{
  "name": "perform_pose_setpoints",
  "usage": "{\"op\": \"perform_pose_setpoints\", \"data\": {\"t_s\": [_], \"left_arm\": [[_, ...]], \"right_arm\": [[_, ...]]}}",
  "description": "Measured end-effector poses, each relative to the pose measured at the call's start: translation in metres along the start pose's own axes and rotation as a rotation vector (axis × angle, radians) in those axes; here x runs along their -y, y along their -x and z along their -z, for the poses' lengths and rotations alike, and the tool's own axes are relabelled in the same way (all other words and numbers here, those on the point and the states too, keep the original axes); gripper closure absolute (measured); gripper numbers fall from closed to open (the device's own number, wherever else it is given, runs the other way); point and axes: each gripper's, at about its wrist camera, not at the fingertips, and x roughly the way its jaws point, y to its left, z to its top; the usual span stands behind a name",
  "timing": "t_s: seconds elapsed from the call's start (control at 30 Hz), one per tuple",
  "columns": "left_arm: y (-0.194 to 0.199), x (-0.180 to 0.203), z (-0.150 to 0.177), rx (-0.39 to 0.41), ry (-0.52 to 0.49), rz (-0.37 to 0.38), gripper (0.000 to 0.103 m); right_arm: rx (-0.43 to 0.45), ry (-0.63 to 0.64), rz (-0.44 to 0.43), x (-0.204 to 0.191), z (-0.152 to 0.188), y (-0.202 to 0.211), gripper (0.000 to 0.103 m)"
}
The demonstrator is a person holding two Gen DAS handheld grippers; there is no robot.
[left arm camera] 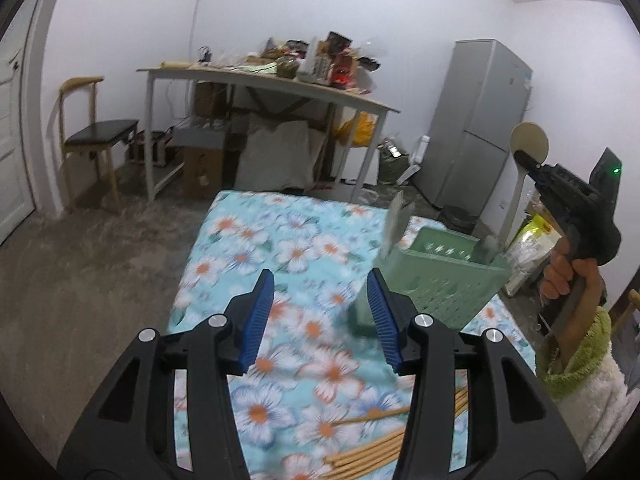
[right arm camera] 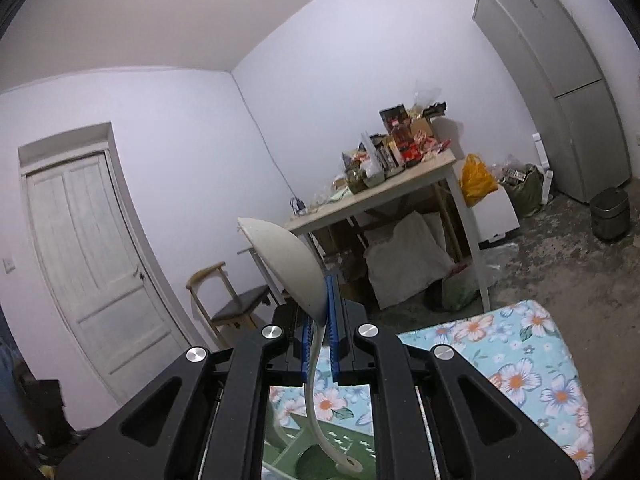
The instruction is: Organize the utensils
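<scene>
Right gripper (right arm camera: 320, 320): its blue pads were clamped narrow on the neck of a pale ladle (right arm camera: 286, 264), bowl up and handle hanging down toward the green holder (right arm camera: 304, 440) below.
Left gripper (left arm camera: 320, 316): it hovered over the floral cloth (left arm camera: 280, 248) with its fingers spread wide and nothing between them.
Ladle position: in the left wrist view the ladle (left arm camera: 529, 142) stood at about 2 o'clock, raised above the far right corner of the holder (left arm camera: 448, 280), its handle tip apparently just over the rim.
Risk, slip: the hold sat right under the bowl on a smooth curved neck, so I judged the ladle could swing or slide out if the pads eased early.
Risk, miss: the handle end seemed close to the holder's edge; a descent slightly off line could catch the rim and tip the light holder.
Risk, crowding: a greyish utensil (left arm camera: 394, 224) leaned out of the holder at the 11 o'clock corner, and the ladle might knock it on entry.
Holder contents: that leaning utensil, plus a dark shape at the right corner I could not identify; the divided inside was otherwise mostly hidden.
Loose items: wooden chopsticks (left arm camera: 368, 452) lay on the cloth at 6 o'clock, near the left gripper's base, not yet sorted.
</scene>
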Motion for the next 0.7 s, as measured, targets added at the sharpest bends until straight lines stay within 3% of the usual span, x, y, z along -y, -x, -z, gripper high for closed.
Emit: {"op": "perform_pose_setpoints", "data": {"t_s": [0.2, 0.27, 0.33, 0.43, 0.7], "left_arm": [[0.005, -0.019, 0.014, -0.025, 0.031, -0.030, 0.057], [0.007, -0.022, 0.017, -0.028, 0.038, -0.033, 0.056], [0.008, -0.023, 0.019, -0.026, 0.041, -0.031, 0.054], [0.008, -0.022, 0.021, -0.025, 0.042, -0.025, 0.053], [0.010, -0.012, 0.024, -0.034, 0.044, 0.007, 0.053]], "right_arm": [[-0.151, 0.004, 0.030, 0.022, 0.036, -0.025, 0.092], [-0.178, 0.006, 0.033, 0.023, 0.043, -0.020, 0.080], [-0.186, 0.008, 0.047, 0.025, 0.047, -0.009, 0.047], [-0.193, -0.001, 0.056, 0.027, 0.050, 0.008, 0.035], [-0.190, -0.079, 0.056, 0.034, 0.051, 0.061, 0.032]]}}
